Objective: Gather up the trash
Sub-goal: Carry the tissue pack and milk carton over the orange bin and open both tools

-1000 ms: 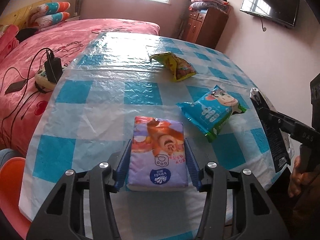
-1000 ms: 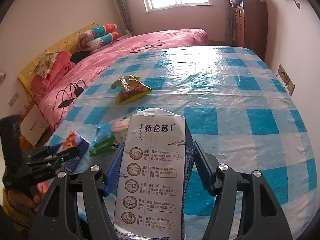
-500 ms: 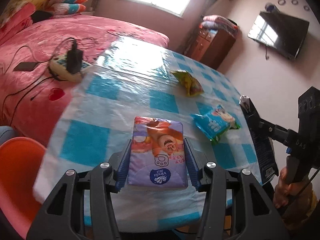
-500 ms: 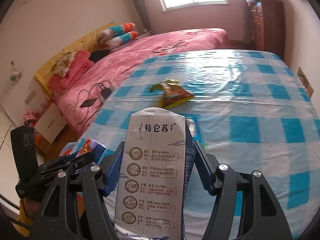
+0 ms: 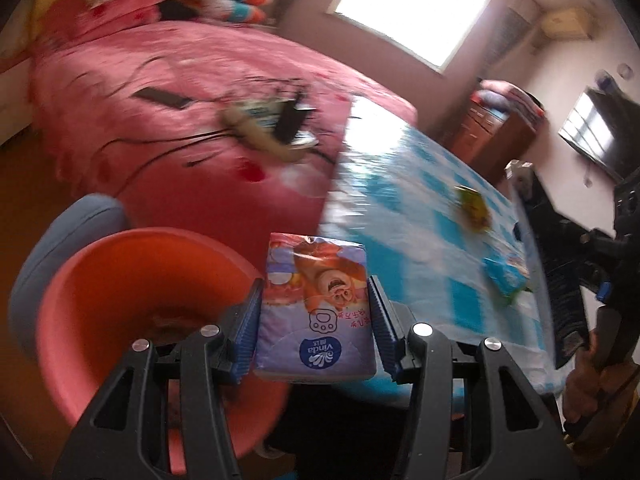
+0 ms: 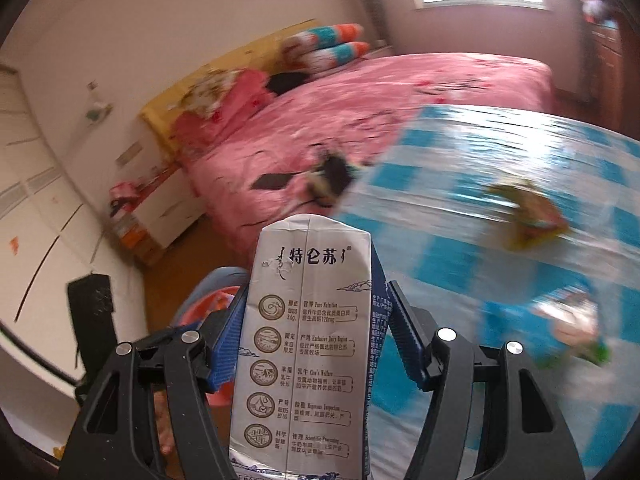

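The job looks partly done: two pieces of trash are in hand and two more wait on the desk [image 5: 400, 216]. At the far left of the left wrist view an orange bin [image 5: 120, 300] stands on the floor beside the desk, with a blue rim of something behind it; what lies inside the bin is too blurred to tell. Just right of it, the left claw [image 5: 316, 312] is clenched on a purple tissue pack [image 5: 320, 308], its blue pads pressed to both sides of the pack, which hangs past the desk edge and near the bin's rim, not yet dropped. Further right on the checked cloth lie a yellow snack bag [image 5: 474, 210] and a blue snack bag [image 5: 506, 276], well apart from either claw and untouched. At the right edge of that view the other tool shows with a hand [image 5: 588, 364] on its handle. In the right wrist view the right claw [image 6: 308, 316] is clenched on a grey milk carton [image 6: 304, 344], held upright between its pads above the floor beside the desk, with the bin peeking out just behind its left finger. By my judgement, what is left is to drop these two into the bin and return for the two bags.
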Tool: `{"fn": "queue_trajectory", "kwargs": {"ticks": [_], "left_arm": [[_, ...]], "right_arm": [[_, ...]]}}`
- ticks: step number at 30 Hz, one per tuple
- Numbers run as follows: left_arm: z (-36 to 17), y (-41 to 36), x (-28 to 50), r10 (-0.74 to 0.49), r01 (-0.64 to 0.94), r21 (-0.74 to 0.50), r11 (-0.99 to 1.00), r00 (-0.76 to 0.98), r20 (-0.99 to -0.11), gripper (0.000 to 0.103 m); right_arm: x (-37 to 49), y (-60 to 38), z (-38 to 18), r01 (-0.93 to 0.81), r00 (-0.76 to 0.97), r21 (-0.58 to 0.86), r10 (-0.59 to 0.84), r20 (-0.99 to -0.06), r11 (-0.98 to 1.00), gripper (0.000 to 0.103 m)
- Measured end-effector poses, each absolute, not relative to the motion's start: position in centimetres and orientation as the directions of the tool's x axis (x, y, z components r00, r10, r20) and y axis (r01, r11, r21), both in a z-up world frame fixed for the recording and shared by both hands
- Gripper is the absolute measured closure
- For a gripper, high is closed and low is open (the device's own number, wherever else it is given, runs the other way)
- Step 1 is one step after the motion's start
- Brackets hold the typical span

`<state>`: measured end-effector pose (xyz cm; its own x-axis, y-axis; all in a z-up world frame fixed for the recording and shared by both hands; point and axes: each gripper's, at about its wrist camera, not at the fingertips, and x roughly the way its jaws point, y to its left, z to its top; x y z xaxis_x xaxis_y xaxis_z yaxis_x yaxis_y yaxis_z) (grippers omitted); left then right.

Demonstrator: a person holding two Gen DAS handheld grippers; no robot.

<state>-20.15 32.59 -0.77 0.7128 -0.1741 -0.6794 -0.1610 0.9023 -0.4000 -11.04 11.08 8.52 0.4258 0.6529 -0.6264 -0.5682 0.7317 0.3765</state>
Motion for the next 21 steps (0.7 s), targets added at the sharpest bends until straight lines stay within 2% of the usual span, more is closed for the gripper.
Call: {"fn": "queue_trajectory", "kwargs": {"ticks": [5,13,15,16,18,21], "left_arm": [[-1.9,36.8,-22.4,-0.091,-0.288,-0.399,0.871,0.703,-0.705,0.051],[-3.3,40.8,-24.9,-0.018,-0.405,-0.398,0.823,0.683,-0.731,0.050],[-4.1,41.7,-25.4,-0.015,-0.441,-0.406,0.801,0.662,-0.749,0.048],[-4.3,41.9,-25.6,-0.014,-0.452,-0.406,0.794,0.654,-0.756,0.043],[-4.7,42.3,-26.0,0.007,-0.482,-0.398,0.780,0.644,-0.765,0.034],[-4.6,42.4,-26.2,0.016,-0.487,-0.394,0.780,0.645,-0.764,0.030]], "right_arm": [[-11.5,17.1,8.5,-0.658,0.352,0.376,0.708,-0.612,0.652,0.037],[-12.6,24.2,6.7,-0.712,0.265,0.405,0.753,-0.602,0.574,0.035],[-12.3,25.7,5.2,-0.700,0.235,0.414,0.736,-0.635,0.581,0.023],[-12.2,25.7,4.7,-0.691,0.235,0.416,0.728,-0.644,0.591,0.018],[-12.0,25.2,3.6,-0.657,0.222,0.446,0.721,-0.657,0.608,0.018],[-11.8,23.5,3.4,-0.628,0.267,0.431,0.699,-0.664,0.648,0.013]]}}
